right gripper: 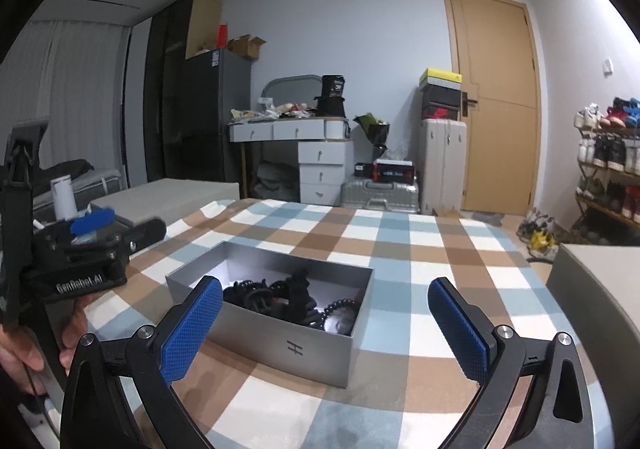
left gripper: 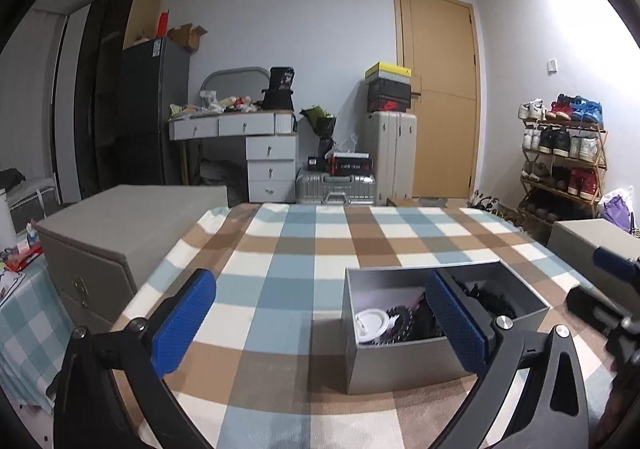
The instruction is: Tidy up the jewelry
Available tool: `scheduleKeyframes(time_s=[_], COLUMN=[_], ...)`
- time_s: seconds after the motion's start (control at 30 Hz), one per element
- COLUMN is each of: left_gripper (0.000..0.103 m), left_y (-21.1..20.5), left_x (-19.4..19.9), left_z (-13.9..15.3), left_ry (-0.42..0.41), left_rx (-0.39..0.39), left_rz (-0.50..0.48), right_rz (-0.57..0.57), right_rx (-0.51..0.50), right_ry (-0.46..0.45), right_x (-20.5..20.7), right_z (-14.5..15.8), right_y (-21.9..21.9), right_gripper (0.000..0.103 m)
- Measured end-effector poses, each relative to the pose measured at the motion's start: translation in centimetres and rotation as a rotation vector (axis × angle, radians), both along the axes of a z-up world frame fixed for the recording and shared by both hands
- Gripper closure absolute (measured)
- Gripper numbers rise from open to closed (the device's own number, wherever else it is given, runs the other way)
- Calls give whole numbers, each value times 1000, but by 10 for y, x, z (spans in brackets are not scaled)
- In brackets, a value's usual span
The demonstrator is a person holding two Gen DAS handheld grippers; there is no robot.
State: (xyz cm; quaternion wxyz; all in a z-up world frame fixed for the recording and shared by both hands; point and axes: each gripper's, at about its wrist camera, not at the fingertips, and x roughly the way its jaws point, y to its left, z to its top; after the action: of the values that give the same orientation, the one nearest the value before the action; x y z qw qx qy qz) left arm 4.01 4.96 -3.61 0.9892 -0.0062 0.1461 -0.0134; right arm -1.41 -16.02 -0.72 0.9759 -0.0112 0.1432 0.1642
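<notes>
Open grey box [right gripper: 280,345] on the checked bench, just ahead of the right claw [right gripper: 326,329], fingers spread wide, empty; left claw [left gripper: 320,323] likewise apart. Dark beaded jewelry [right gripper: 288,299] heaped inside (probably light, limp, easily tangled). Best pinched by one single strand.

An open box [right gripper: 304,345] is set on the tabletop [right gripper: 400,249], toward its near edge. Beaded bracelets [right gripper: 340,307] and other jewelry pieces [right gripper: 276,291] are heaped inside the box, and a round lidded container [left gripper: 372,323] is placed in its left end. A storage chest [left gripper: 120,233] is positioned left of the tabletop and another chest [right gripper: 600,289] right of it. Behind the tabletop, a desk with drawers [left gripper: 256,145] is placed against the far wall, suitcases [left gripper: 384,165] are kept right of the desk, and a shoe rack [left gripper: 564,161] is set at the far right.
</notes>
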Motion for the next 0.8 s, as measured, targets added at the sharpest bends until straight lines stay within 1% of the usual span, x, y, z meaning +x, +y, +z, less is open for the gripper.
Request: scheduleKeyframes(time_s=[0.1, 0.2, 0.27, 0.4, 0.5, 0.63, 0.8], left_gripper=[1, 1, 1, 1, 1, 1, 1], left_y=[0, -6, -10, -5, -8, -8, -10], left_x=[-4, -3, -6, -6, -5, -4, -4], left_z=[1, 0, 1, 1, 0, 0, 0], left_ry=[-4, 10, 2, 1, 2, 2, 3], left_rx=[-11, 12, 39, 17, 24, 23, 24], left_rz=[-27, -35, -32, -16, -40, -37, -37], right_rz=[1, -5, -16, -34, -28, -28, -30], right_rx=[2, -20, -27, -4, -15, -12, -14], right_ry=[10, 22, 25, 11, 9, 25, 19], right_x=[2, 3, 3, -1, 0, 3, 1], right_z=[0, -1, -1, 0, 1, 1, 1], right_y=[-1, 2, 3, -3, -1, -2, -2], right_gripper=[0, 0, 0, 0, 0, 0, 0])
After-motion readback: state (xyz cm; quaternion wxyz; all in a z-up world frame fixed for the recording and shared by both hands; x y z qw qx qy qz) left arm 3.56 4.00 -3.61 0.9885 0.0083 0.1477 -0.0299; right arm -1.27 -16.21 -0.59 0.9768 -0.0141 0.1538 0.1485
